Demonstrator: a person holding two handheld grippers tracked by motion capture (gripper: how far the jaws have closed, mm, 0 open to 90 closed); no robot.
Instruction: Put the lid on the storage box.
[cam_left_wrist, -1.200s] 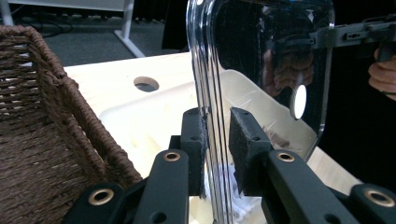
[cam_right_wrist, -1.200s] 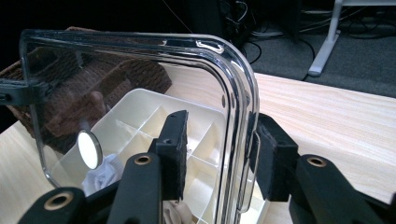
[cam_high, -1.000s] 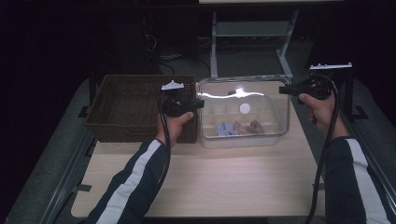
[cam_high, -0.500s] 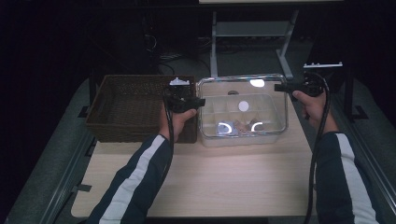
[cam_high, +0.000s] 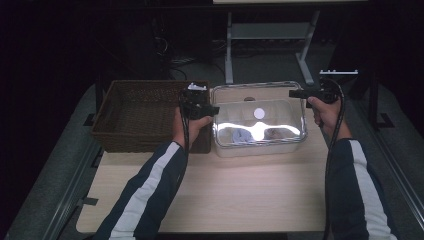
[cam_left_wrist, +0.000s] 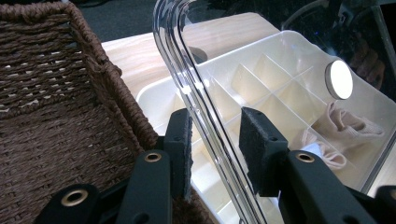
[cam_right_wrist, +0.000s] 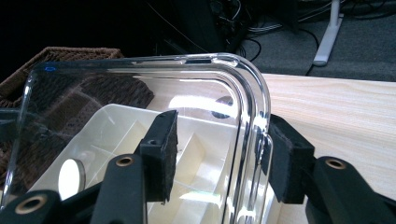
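— Jaws on the left gripper (cam_left_wrist: 215, 144): status?
— Partly spread and just been opening; the clear lid's (cam_left_wrist: 187, 88) left edge stands between the pads with a gap on each side, so no grip.
— Right gripper (cam_right_wrist: 219, 154)?
— Same finding. Its jaws have just been opening and straddle the lid's right rim; the outer pad sits at the rim (contact cannot be confirmed), the inner one is apart.
— Lid position?
— Over the white divided box (cam_high: 260, 142), beside the wicker basket (cam_high: 140, 112), on the table (cam_high: 225, 190). Rolled socks (cam_left_wrist: 345, 126) lie in a compartment.
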